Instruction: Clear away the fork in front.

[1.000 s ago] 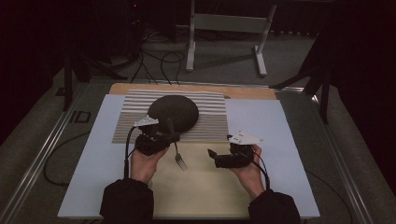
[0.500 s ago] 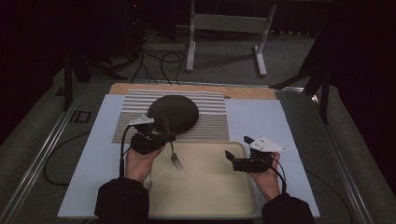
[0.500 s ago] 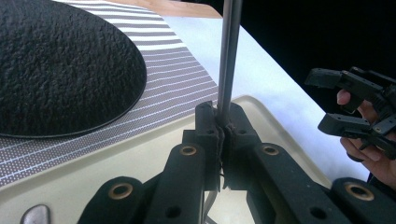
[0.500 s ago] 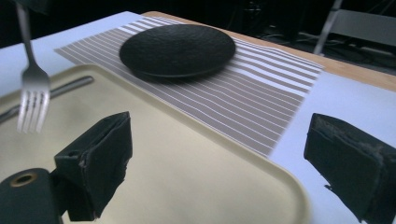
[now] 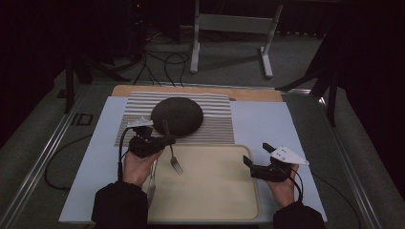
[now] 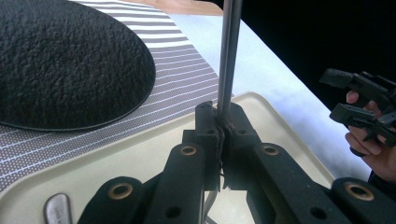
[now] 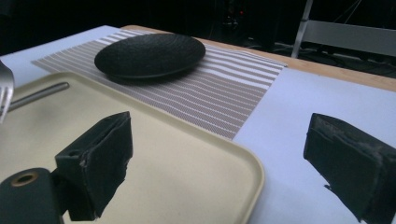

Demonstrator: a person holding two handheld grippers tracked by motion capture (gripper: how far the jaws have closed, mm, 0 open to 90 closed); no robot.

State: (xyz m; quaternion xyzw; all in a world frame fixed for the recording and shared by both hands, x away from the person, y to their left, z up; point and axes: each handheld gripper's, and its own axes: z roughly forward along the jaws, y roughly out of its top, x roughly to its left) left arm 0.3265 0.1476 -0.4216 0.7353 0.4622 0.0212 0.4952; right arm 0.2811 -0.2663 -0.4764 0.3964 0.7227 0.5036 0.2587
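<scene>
left claw [image 5: 162, 141] clamped on fork [image 5: 173, 153] mid-handle, tines hanging over cream tray [image 5: 215, 200]. right claw [image 5: 255, 160] open, empty, at tray's right edge. risk: thin handle pivots in pads, fork drops. striped mat [image 5: 215, 121], black plate [image 5: 176, 115]; pale worktop [image 5: 258, 119], dark room.

fork [image 6: 229, 56] tines hidden below the left gripper's fingers [image 6: 208, 126].
</scene>
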